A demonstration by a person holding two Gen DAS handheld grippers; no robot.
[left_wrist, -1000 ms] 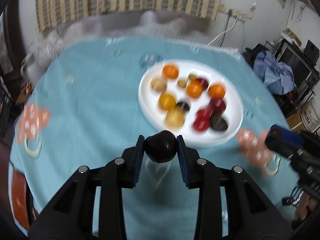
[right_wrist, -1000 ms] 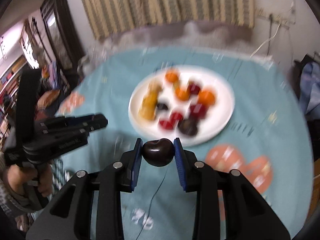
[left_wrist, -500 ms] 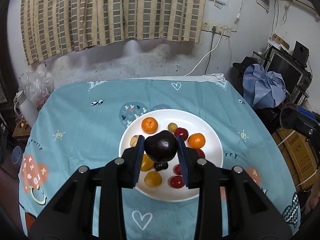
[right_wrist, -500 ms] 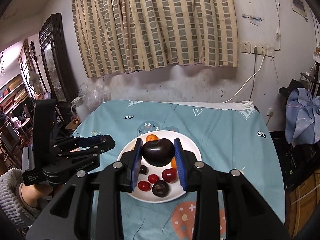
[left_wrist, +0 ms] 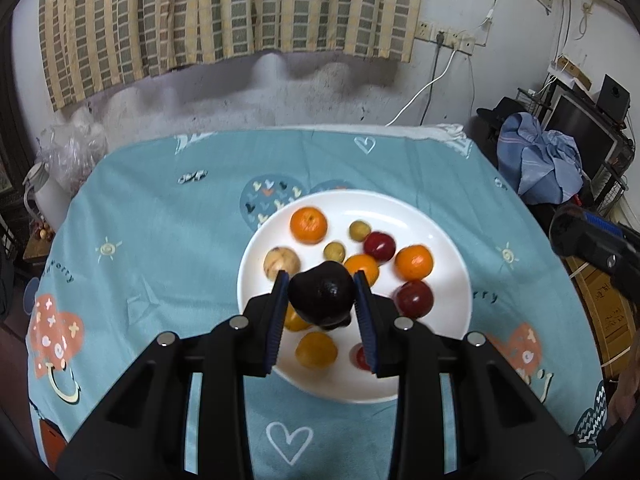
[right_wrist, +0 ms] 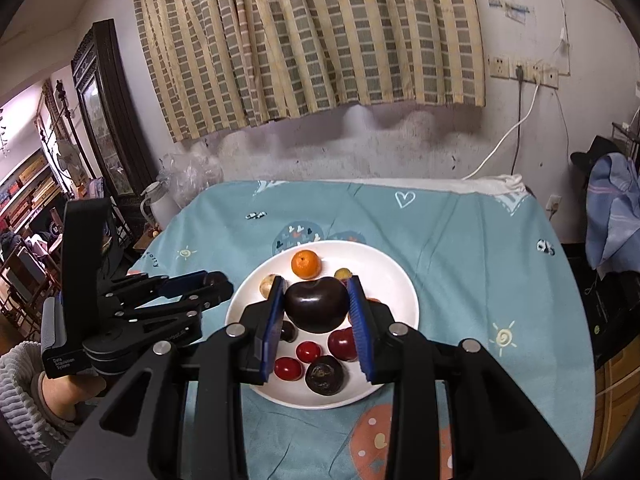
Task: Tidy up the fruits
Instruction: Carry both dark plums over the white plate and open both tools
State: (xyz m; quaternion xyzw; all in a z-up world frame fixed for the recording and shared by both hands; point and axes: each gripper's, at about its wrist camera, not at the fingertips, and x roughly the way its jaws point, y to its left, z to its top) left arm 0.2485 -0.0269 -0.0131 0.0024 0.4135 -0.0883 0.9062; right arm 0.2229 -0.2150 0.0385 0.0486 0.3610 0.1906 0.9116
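White plate of fruit lies beneath both tongs, left and right, each gripping a dark plum.

A striped curtain in yellow and grey hangs across the stained white wall behind the bench. Wall sockets sit to its right, a white cable trailing down. A dark wooden cabinet with glass doors stands at the left. A blue cloth lies heaped beside a dark monitor on the right.
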